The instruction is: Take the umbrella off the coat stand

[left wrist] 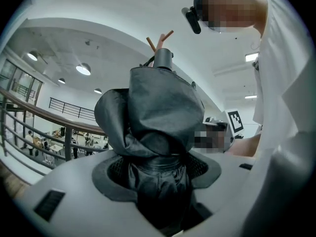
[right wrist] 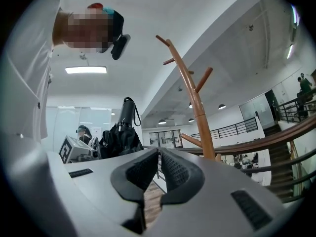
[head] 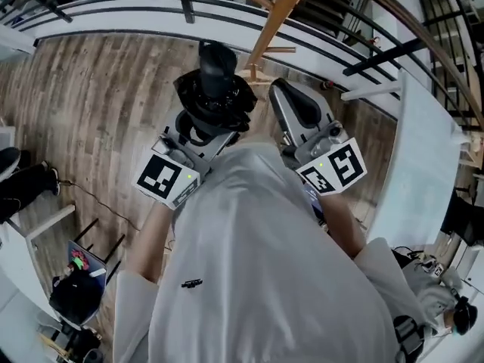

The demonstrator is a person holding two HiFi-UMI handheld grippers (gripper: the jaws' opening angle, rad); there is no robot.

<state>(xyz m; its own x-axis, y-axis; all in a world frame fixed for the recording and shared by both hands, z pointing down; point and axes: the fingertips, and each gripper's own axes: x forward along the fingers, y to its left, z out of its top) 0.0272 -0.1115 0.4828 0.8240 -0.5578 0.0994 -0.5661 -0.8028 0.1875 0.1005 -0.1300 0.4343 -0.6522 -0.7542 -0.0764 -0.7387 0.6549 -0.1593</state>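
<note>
A folded black umbrella [head: 217, 82] stands upright between the jaws of my left gripper [head: 210, 119], which is shut on its bunched fabric. In the left gripper view the umbrella [left wrist: 158, 112] fills the middle, pinched at its lower part by the left gripper [left wrist: 157, 174]. The wooden coat stand [head: 274, 15] rises just behind and to the right, apart from the umbrella. My right gripper [head: 291, 100] hangs beside the umbrella, shut and empty. The right gripper view shows the right gripper [right wrist: 159, 167] with pads together, the umbrella [right wrist: 121, 132] to its left and the coat stand [right wrist: 195, 93] ahead.
A curved black railing [head: 151, 6] runs behind the stand over a wooden floor [head: 83, 104]. A white wall [head: 427, 172] stands on the right. A chair with a dark bag [head: 76, 290] sits bottom left, and someone's shoes [head: 23, 180] are at the left edge.
</note>
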